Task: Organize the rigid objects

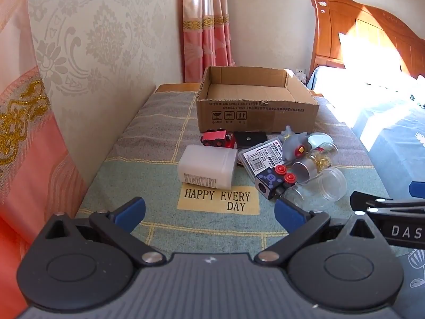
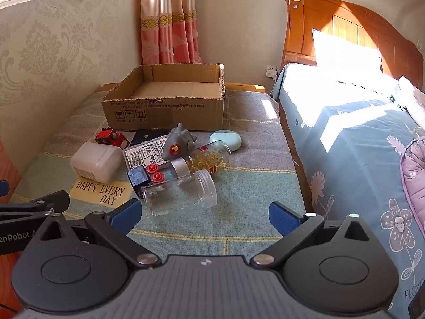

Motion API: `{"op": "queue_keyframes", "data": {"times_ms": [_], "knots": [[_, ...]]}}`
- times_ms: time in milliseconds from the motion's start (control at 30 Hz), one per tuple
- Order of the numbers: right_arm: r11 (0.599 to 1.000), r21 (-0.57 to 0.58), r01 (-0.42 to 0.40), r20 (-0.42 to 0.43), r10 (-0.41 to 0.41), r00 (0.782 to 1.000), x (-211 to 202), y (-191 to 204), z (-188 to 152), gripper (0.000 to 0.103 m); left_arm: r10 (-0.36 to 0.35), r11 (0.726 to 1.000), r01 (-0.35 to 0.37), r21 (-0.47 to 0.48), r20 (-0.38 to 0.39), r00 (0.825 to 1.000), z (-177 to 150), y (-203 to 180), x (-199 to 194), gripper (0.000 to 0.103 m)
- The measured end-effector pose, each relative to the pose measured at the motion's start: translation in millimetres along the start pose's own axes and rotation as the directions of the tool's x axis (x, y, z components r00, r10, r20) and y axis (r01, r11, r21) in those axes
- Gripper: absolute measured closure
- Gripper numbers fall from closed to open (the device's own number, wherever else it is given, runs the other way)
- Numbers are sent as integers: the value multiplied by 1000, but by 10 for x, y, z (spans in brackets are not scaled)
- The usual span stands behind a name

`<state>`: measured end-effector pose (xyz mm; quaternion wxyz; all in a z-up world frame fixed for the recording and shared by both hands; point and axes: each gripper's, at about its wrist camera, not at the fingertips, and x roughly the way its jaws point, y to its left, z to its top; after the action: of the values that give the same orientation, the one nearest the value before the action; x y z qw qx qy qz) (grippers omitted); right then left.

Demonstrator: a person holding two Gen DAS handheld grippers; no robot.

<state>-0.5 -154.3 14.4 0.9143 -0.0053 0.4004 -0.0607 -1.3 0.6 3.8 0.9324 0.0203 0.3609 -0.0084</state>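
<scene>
An open cardboard box (image 1: 256, 111) (image 2: 164, 109) stands at the far end of a cloth-covered table. In front of it lies a pile: a white plastic container (image 1: 208, 166) (image 2: 97, 163), a red toy car (image 1: 219, 138) (image 2: 110, 138), a grey toy shark (image 1: 294, 143) (image 2: 178, 145), a clear empty jar (image 1: 316, 188) (image 2: 180, 194), a jar of yellow capsules (image 2: 209, 158), a dark blue block with red knobs (image 1: 273, 182) (image 2: 144, 176) and a labelled flat pack (image 1: 261, 156) (image 2: 143, 152). My left gripper (image 1: 209, 212) and right gripper (image 2: 204, 216) are open and empty, just short of the pile.
A plaid cloth (image 1: 159, 138) reading "HAPPY EVERY DAY" covers the table. A patterned wall (image 1: 101, 53) runs along the left. A bed with blue floral bedding (image 2: 358, 146) and a wooden headboard (image 2: 345, 26) stands on the right. A pale blue oval case (image 2: 225, 139) lies by the jars.
</scene>
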Motion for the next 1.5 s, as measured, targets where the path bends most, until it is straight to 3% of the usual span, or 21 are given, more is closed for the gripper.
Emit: {"op": "queue_keyframes", "data": {"times_ms": [1500], "knots": [[1000,-8,-3,3,3,1000,-3,13,33,0,8,1000,-8,-5,3,1000,42,17,3,0]]}}
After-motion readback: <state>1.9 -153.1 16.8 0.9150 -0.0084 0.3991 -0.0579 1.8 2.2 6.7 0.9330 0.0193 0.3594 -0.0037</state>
